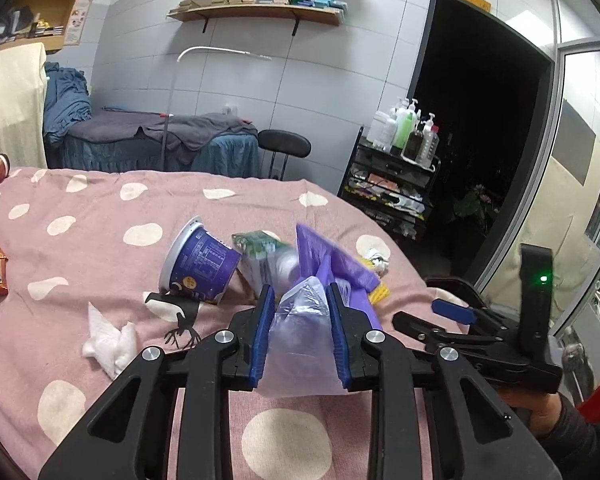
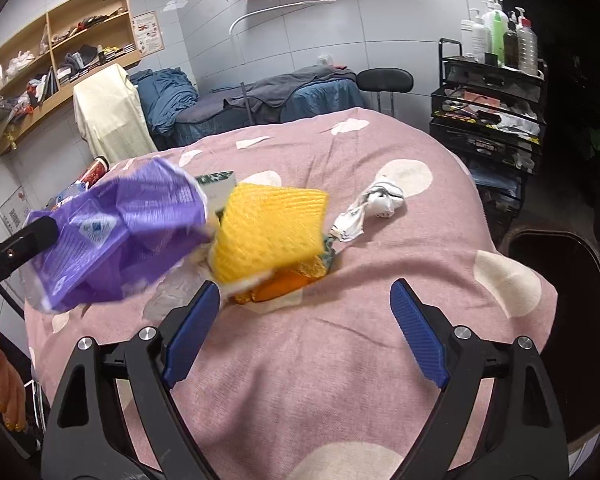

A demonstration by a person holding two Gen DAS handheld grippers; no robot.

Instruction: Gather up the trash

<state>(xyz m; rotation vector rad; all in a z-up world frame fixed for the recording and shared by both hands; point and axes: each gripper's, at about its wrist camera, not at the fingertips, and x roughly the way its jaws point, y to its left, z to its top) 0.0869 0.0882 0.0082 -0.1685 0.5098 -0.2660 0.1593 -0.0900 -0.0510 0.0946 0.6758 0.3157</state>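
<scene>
Your left gripper [image 1: 300, 320] is clamped on the purple plastic bag [image 1: 332, 264], lifted just off the pink bedspread [image 1: 100, 208]. Your right gripper [image 2: 304, 324] hangs wide, nothing in it. Early going, I'd judge: purple cup [image 1: 198, 266], tissue [image 1: 108, 344], yellow wrapper [image 2: 268, 232], crumpled paper [image 2: 380, 200] all left on the bed; black bin [image 2: 560, 320] just beside it

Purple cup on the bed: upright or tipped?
Tipped. The purple cup lies tilted on the pink blanket, rim facing up-left, leaning toward the green carton.
</scene>
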